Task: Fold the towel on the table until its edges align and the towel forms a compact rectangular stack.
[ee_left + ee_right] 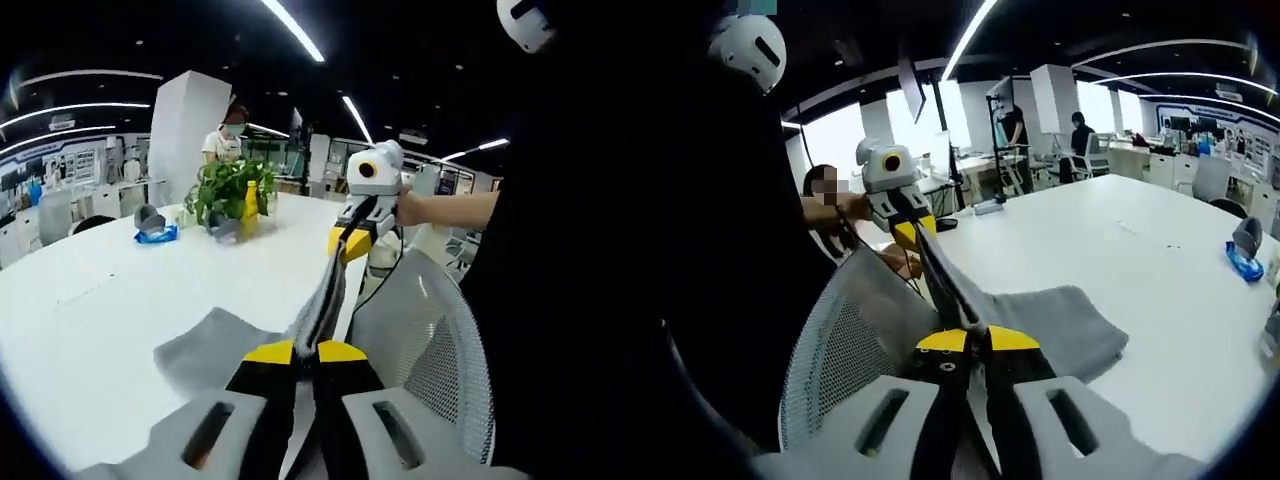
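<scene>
We hold the grey cloth towel (pixel 215 350) stretched taut between both grippers, its edge running straight from one to the other. The left gripper (pixel 308 352) and right gripper (pixel 977 340) are each clamped on a corner above the white table (pixel 90 300).

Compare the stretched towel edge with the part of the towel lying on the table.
The towel edge runs taut and raised between the left gripper and right gripper; the draped part lies slack and spread on the table. The edge looks narrow, the draped part broad. Both are grey.

grey claw (pixel 308 352), yellow tips, seemingly black sleeve (pixel 560 250)
</scene>
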`<move>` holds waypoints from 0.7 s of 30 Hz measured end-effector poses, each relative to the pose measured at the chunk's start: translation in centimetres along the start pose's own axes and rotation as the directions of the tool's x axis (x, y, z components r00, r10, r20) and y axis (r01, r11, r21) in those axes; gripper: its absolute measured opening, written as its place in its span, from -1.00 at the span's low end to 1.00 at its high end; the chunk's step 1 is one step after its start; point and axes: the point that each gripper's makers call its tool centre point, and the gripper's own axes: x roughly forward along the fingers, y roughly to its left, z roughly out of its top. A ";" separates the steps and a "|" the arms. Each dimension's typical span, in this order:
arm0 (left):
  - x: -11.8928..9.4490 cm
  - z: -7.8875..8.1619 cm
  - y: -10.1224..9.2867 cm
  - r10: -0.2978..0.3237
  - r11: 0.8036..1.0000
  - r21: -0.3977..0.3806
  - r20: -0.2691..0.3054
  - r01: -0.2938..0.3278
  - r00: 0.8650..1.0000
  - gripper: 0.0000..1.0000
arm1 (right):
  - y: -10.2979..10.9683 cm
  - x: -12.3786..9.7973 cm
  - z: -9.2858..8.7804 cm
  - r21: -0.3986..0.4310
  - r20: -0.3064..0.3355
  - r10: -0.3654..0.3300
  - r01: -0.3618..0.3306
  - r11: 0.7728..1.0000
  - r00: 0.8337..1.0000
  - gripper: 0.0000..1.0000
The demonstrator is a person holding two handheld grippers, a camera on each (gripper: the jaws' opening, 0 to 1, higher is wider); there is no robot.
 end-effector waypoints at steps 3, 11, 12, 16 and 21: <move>0.0 0.5 -0.4 -0.015 1.000 -0.002 -0.002 0.015 1.000 -0.90 | 0.2 -0.5 0.6 0.014 0.019 -0.001 0.001 1.000 1.000 -0.96; -0.1 1.7 -2.1 -0.103 0.993 -0.051 -0.004 0.103 0.995 -0.90 | 1.1 -1.7 2.1 0.056 0.078 0.037 -0.041 0.998 0.996 -0.96; -0.1 1.8 -2.1 -0.111 0.992 -0.065 -0.002 0.111 0.994 -0.90 | 1.2 -1.8 2.2 0.067 0.080 0.046 -0.052 0.996 0.996 -0.96; 0.1 1.8 -1.3 -0.118 0.986 -0.115 0.024 0.120 0.993 -0.90 | 0.8 -1.5 2.2 0.103 0.101 0.050 -0.061 0.993 0.994 -0.96; 0.6 1.1 0.1 -0.102 0.978 -0.181 0.032 0.106 0.994 -0.90 | 0.2 -0.9 1.7 0.129 0.075 0.074 -0.083 0.988 0.994 -0.96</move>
